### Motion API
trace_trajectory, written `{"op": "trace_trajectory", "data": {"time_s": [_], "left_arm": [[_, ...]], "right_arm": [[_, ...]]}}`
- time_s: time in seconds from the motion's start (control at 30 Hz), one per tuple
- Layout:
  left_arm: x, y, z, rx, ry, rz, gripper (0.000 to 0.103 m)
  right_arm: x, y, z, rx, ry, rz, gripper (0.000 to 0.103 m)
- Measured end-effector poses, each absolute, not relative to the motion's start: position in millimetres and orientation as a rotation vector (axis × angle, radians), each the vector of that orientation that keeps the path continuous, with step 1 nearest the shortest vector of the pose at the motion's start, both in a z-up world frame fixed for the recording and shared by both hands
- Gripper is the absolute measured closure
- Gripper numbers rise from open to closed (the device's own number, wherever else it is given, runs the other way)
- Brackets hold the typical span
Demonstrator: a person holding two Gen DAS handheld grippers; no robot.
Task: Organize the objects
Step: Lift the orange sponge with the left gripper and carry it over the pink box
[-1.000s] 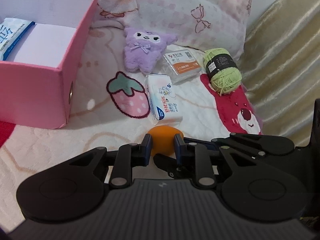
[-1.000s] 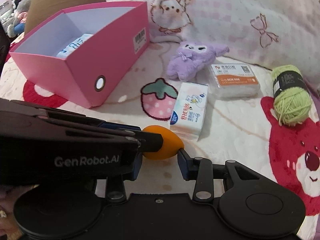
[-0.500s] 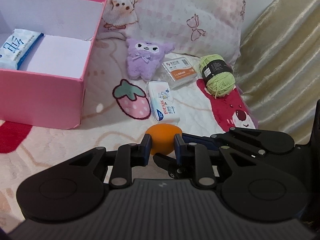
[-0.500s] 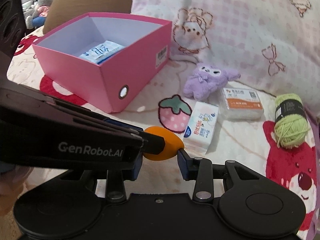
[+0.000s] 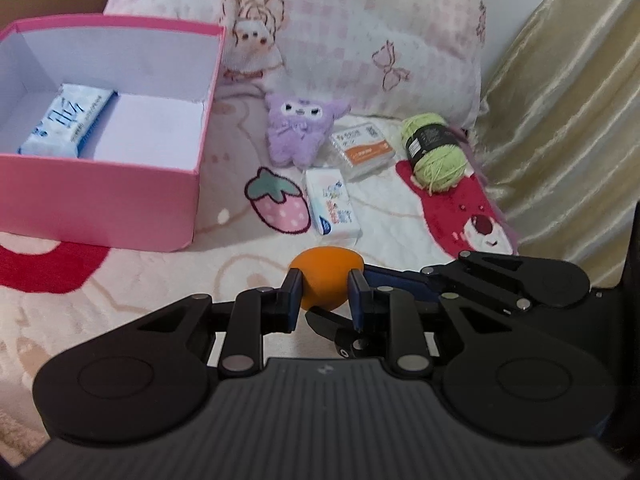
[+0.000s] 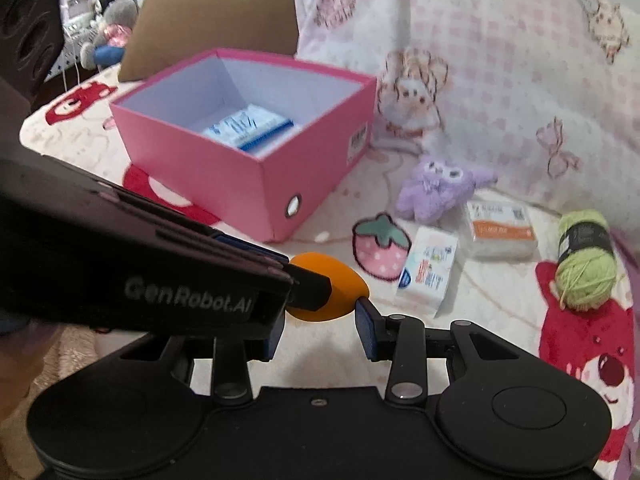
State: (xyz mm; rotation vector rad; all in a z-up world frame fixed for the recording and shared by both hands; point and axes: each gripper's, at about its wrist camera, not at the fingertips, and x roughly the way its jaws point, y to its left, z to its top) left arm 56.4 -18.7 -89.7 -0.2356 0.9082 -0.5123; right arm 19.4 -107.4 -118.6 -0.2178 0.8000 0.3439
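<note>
My left gripper [image 5: 325, 290] is clamped nearly shut on the orange sponge [image 5: 326, 276]; my right gripper [image 6: 320, 320] sits part-open around the same sponge, and whether its pads press it I cannot tell; the sponge's long axis runs left-right, lifted off the blanket; the pink box [image 5: 120, 200] lies far-left, nearer my left hand; "GenRobot.AI" reads on the gripper body; the packets' print is too blurred to read.

box [image 5: 100, 196] pink | plush [image 5: 298, 130] purple | yarn [image 5: 438, 156] green | sponge [image 5: 326, 276] orange
</note>
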Motion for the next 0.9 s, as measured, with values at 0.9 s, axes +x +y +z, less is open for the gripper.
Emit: {"op": "trace_trajectory", "data": {"time_s": [0.9], "left_arm": [[9.9,8.1,-10.9,-0.124,0.881,-0.431,0.080]], "right_arm": [[-19.1,-86.4,-61.9,-0.063,0.751,0.412,0.059]]}}
